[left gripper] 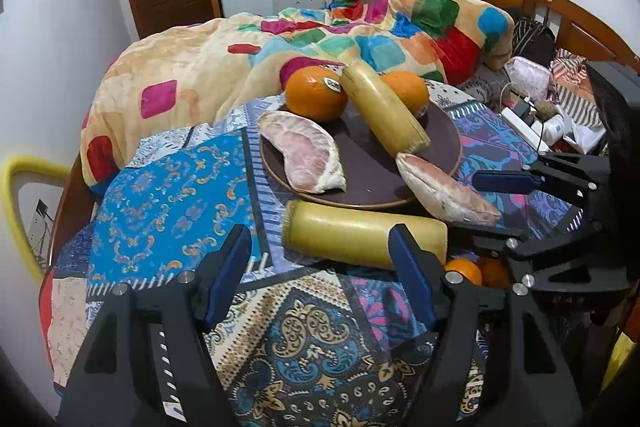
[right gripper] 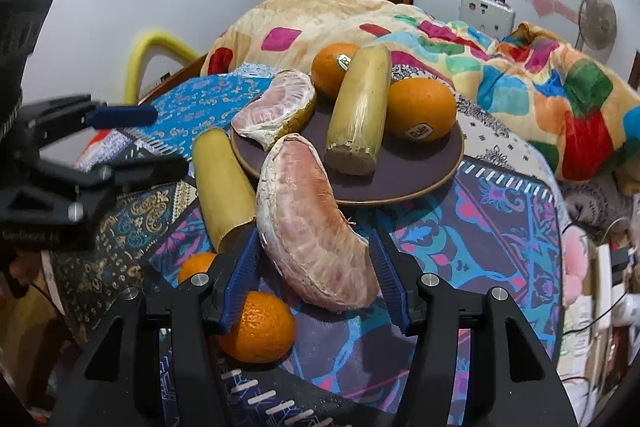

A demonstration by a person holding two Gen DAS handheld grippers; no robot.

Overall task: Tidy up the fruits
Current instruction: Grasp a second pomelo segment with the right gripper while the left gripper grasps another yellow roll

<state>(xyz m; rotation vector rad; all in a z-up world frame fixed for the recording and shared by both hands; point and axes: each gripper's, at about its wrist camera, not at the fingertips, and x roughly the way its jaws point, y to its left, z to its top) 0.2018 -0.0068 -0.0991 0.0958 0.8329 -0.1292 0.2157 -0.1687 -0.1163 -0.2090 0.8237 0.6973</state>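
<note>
A pomelo segment [right gripper: 316,231] is framed – apparently untouched – between the parted right gripper [right gripper: 312,279], its tip on the plate's [right gripper: 420,183] rim, while the left gripper [left gripper: 320,267] is held open before a sugarcane piece [left gripper: 360,239].

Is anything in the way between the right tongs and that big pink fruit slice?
Nothing visible. The right tongs are open, and the pomelo slice already lies between the fingers, its far end leaning on the plate. A small orange sits beside the left finger, not in between.
</note>
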